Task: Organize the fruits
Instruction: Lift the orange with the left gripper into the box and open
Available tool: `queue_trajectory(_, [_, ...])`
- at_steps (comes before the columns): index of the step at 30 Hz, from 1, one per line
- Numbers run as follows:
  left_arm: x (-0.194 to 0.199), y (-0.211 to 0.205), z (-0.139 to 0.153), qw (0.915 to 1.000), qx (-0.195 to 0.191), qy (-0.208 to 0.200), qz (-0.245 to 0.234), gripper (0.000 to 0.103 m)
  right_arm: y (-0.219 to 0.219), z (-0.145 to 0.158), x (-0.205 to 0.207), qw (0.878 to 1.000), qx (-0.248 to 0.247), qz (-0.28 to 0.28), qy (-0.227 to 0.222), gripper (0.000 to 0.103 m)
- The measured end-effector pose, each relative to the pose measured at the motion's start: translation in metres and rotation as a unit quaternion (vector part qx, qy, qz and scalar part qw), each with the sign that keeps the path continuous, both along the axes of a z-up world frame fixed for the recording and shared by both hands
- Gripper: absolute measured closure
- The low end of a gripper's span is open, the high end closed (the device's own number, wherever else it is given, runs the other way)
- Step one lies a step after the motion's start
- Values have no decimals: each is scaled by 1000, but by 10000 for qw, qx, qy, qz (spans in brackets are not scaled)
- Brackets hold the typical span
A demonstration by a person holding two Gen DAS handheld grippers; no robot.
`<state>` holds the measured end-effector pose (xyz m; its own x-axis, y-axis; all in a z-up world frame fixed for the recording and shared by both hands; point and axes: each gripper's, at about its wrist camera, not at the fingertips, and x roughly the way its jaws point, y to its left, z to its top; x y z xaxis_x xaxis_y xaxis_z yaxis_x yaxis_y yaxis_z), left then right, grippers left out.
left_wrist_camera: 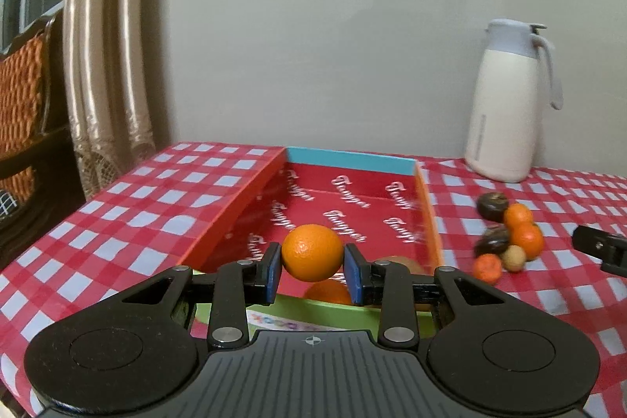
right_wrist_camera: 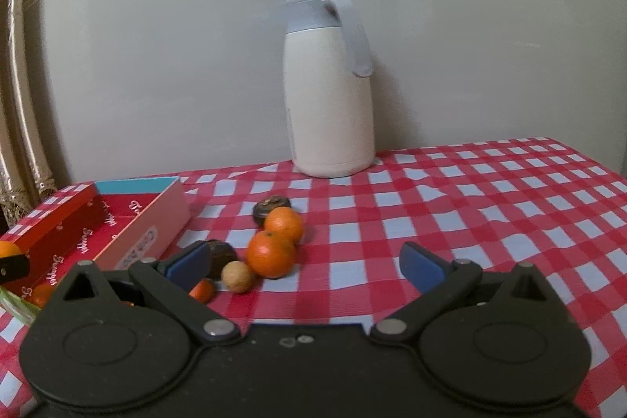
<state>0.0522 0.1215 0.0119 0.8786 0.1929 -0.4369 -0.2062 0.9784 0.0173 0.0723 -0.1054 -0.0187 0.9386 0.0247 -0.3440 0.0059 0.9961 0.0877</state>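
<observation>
Left claw point(left_wrist_camera: 312, 271) clamped on orange point(left_wrist_camera: 312, 252) at its widest part, over box point(left_wrist_camera: 427, 214). Firm, round, rolls easily. Right claw point(right_wrist_camera: 305, 267) spread wide, empty, fruit pile point(right_wrist_camera: 270, 253) ahead-left.

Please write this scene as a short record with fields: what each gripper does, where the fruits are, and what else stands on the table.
left gripper: shut on an orange, held above the red box
right gripper: open, holds nothing, facing the loose fruit
fruit in box: at least one orange fruit under the held one
fruit on tablecloth: cluster of small orange, dark and tan pieces beside the box
other: white jug upright near the wall
</observation>
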Motion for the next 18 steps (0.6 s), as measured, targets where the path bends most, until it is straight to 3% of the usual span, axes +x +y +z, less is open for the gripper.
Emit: queue_trajectory(18, [19,12,-12,9996,-76,98,237,69,-11,2,-4,9997,-220,-24,-38,0])
